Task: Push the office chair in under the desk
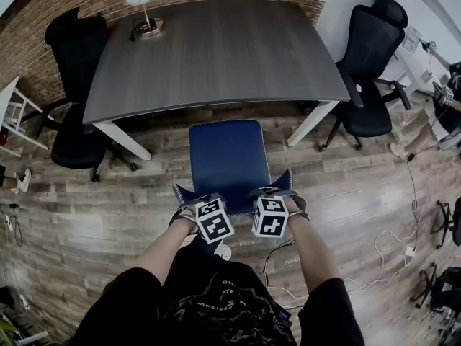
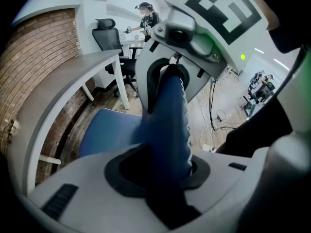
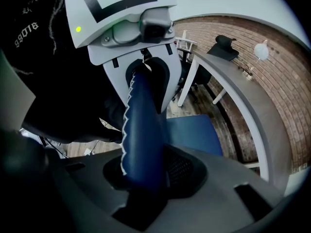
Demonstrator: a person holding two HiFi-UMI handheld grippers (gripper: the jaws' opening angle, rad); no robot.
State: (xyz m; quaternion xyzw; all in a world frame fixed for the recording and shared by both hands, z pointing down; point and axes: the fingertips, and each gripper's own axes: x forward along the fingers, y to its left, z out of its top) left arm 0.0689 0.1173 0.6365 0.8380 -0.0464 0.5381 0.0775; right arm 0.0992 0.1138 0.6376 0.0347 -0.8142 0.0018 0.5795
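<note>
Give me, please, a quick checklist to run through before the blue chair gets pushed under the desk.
1. Left gripper shut on the backrest: ok.
2. Right gripper shut on the backrest too: ok.
3. Seat lined up between the desk legs: ok.
4. Floor under the desk free: cannot tell, the top hides it.
5. Black chairs out of the way: ok, one stands at each end of the desk.
</note>
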